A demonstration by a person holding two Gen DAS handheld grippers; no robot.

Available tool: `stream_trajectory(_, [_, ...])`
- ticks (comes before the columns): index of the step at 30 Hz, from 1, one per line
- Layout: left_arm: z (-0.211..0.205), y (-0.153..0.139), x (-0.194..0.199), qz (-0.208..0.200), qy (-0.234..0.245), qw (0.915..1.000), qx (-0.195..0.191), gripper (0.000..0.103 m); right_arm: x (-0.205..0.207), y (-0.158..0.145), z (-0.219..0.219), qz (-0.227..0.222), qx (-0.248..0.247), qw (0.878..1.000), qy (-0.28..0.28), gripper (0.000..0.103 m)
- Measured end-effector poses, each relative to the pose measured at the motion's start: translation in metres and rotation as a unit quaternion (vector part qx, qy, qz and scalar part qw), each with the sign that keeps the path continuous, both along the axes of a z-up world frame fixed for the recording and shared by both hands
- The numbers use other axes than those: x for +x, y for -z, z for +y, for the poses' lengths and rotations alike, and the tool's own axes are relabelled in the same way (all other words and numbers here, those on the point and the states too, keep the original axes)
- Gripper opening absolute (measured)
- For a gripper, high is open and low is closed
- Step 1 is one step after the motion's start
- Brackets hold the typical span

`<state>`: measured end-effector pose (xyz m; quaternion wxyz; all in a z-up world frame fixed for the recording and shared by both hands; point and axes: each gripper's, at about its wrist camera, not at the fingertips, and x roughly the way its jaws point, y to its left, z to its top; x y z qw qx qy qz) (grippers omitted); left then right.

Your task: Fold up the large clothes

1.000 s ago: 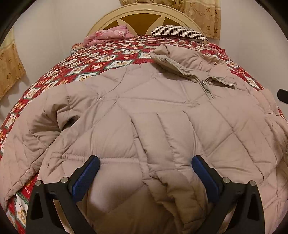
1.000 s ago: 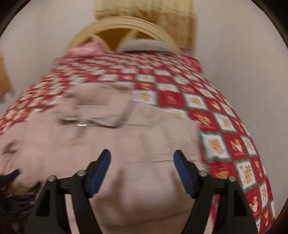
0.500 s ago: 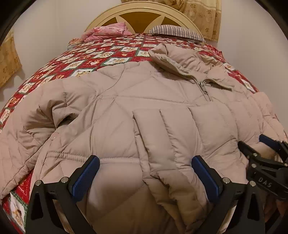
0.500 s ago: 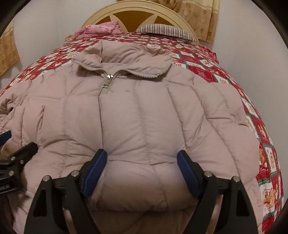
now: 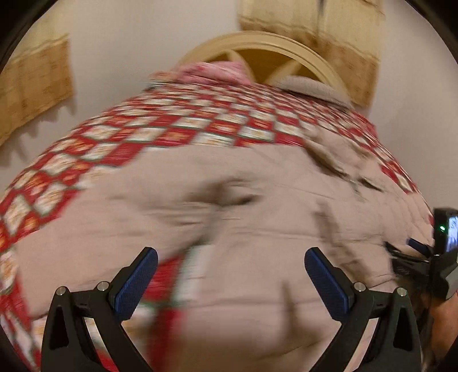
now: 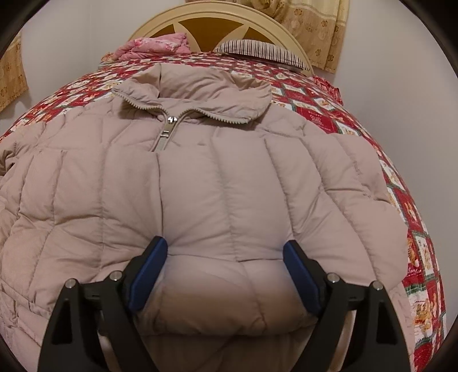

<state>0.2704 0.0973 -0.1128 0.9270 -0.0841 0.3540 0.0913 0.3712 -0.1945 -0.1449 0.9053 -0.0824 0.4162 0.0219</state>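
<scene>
A large beige quilted puffer jacket (image 6: 217, 183) lies front up on the bed, collar and zipper pull (image 6: 167, 128) toward the headboard. My right gripper (image 6: 224, 257) is open, its blue pads on either side of a bulge of the jacket's lower hem. In the blurred left wrist view the jacket (image 5: 257, 200) fills the middle. My left gripper (image 5: 230, 263) is open and empty, over the jacket's left edge where the bedspread shows. The right gripper's body (image 5: 423, 263) shows at the right edge of that view.
The bed has a red patchwork bedspread (image 6: 315, 114), a cream arched headboard (image 6: 217, 14), a pink bundle (image 6: 154, 47) and a striped pillow (image 6: 263, 53). Yellow curtains (image 6: 323, 28) hang behind. The bed edge drops off at right.
My left gripper has swung fast to the left and its view is now blurred. My right gripper has pressed lower and closer into the jacket's hem, with its jaws slightly narrower.
</scene>
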Motion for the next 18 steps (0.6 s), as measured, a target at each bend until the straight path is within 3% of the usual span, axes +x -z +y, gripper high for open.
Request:
stream_trajectory(3, [0.059, -0.001, -0.038, -0.018, -0.081, 0.996, 0.032, 0.102, -0.001, -0.001, 0.001, -0.004, -0.006, 1.0, 0.001, 0.087])
stream_trajectory(5, [0.096, 0.002, -0.057, -0.015, -0.133, 0.9893, 0.057, 0.102, -0.002, -0.002, 0.003, -0.008, -0.012, 1.0, 0.001, 0.087])
stream_trajectory(7, [0.138, 0.005, -0.077, -0.016, -0.187, 0.9807, 0.055, 0.102, -0.003, -0.002, 0.005, -0.011, -0.018, 1.0, 0.002, 0.087])
stream_trajectory(12, [0.221, 0.023, -0.103, -0.021, -0.28, 0.9598, 0.004, 0.102, -0.004, -0.003, 0.009, -0.018, -0.035, 0.999, 0.003, 0.087])
stream_trajectory(15, [0.247, 0.039, -0.105, -0.024, -0.279, 0.9576, -0.068, 0.102, -0.006, -0.004, 0.011, -0.023, -0.046, 0.999, 0.004, 0.087])
stream_trajectory(18, [0.251, 0.055, -0.095, -0.012, -0.28, 0.9558, -0.09, 0.097, -0.007, -0.004, 0.013, -0.03, -0.057, 0.998, 0.004, 0.087])
